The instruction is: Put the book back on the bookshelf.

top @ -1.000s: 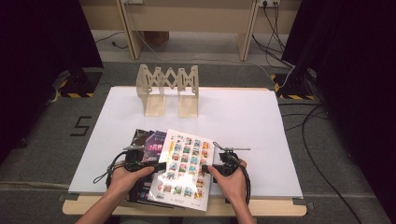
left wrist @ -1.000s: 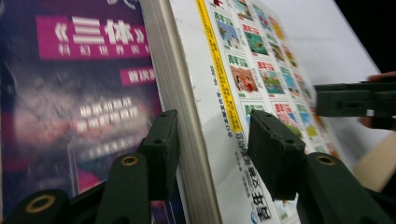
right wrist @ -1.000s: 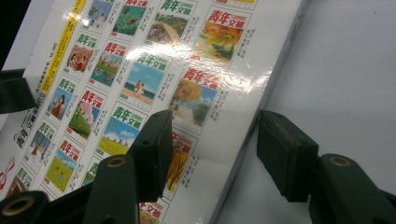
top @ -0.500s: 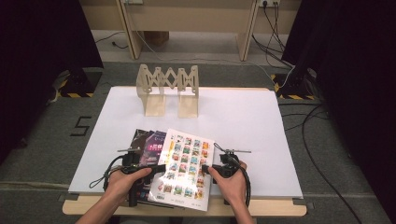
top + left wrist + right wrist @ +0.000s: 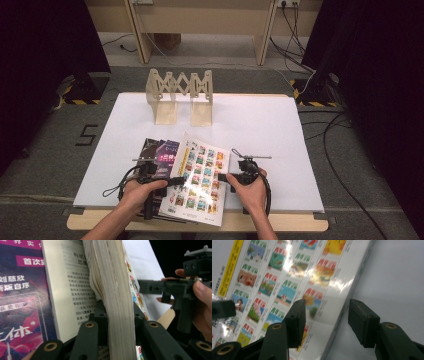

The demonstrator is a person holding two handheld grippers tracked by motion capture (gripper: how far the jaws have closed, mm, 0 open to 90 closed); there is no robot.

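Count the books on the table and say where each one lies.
2 that I can tell: the glossy book with small pictures on its cover, lying on top near the front edge, and the dark purple book partly under its left side. More may be hidden beneath.

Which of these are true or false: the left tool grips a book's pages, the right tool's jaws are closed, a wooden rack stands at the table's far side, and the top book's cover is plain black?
1. The left gripper clamps the book's pages: true; its jaws have just been closing.
2. The right gripper is closed: false, its jaws stand apart at the book's edge.
3. A wooden rack stands at the far side: true.
4. The top book has a plain black cover: false, it shows colourful pictures.
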